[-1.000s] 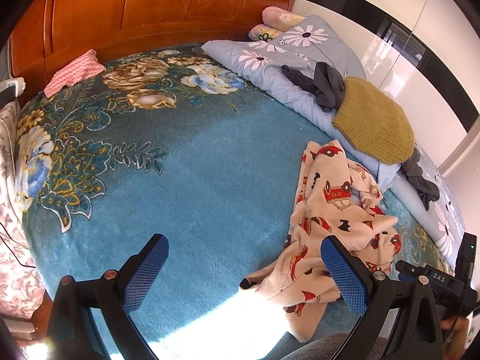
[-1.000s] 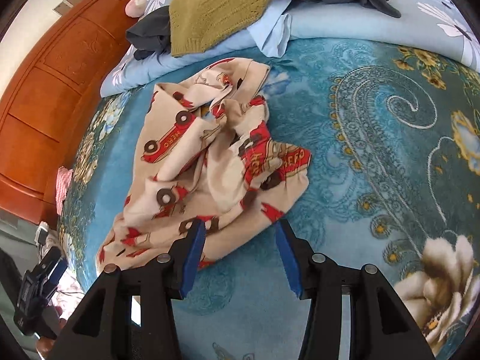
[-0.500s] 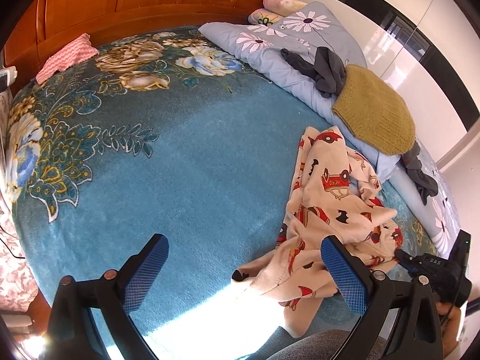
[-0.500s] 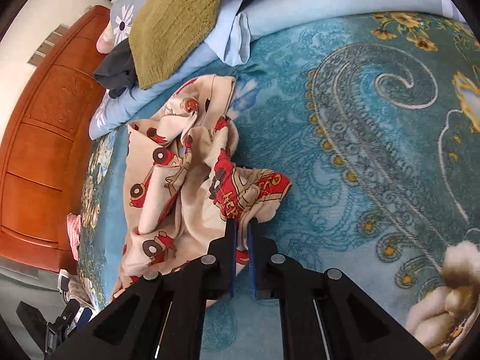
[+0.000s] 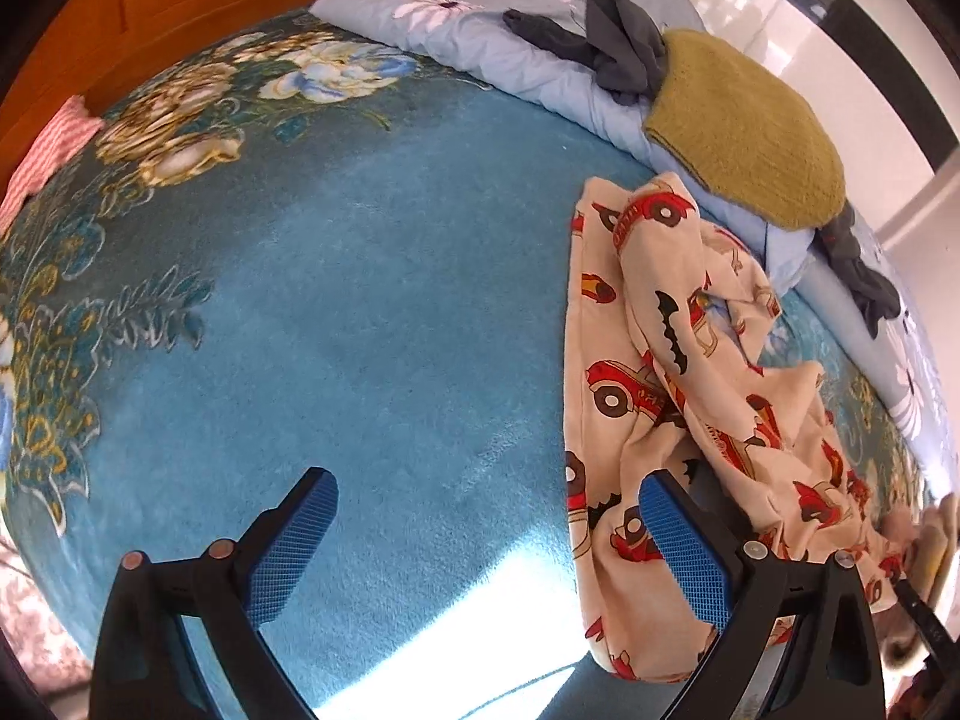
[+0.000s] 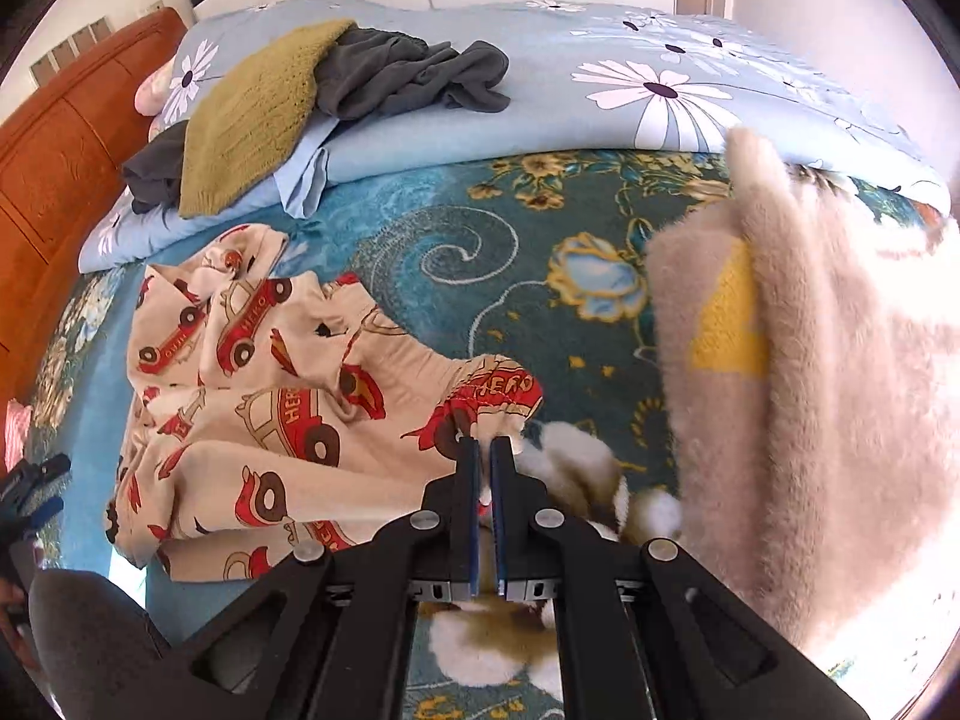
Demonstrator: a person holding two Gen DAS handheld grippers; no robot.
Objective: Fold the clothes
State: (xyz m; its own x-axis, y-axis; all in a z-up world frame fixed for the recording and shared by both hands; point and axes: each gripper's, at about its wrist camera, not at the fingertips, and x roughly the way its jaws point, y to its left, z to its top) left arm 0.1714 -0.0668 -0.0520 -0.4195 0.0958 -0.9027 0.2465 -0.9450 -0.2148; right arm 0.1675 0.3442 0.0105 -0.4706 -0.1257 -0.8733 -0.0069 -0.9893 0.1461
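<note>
A cream garment printed with red cars lies crumpled on the blue floral bedspread. It also shows in the right wrist view. My right gripper is shut on the garment's red-printed edge and holds it pulled toward me. My left gripper is open and empty, low over the bedspread, with its right finger over the garment's near end.
A light blue daisy quilt lies along the bed's far side with an olive knit piece and dark grey clothes on it. A fluffy cream garment with a yellow patch hangs close on the right. A wooden headboard stands behind.
My right gripper has pulled the garment's edge toward the right and near side, stretching the cloth. My left gripper moved closer to the garment and stayed open.
</note>
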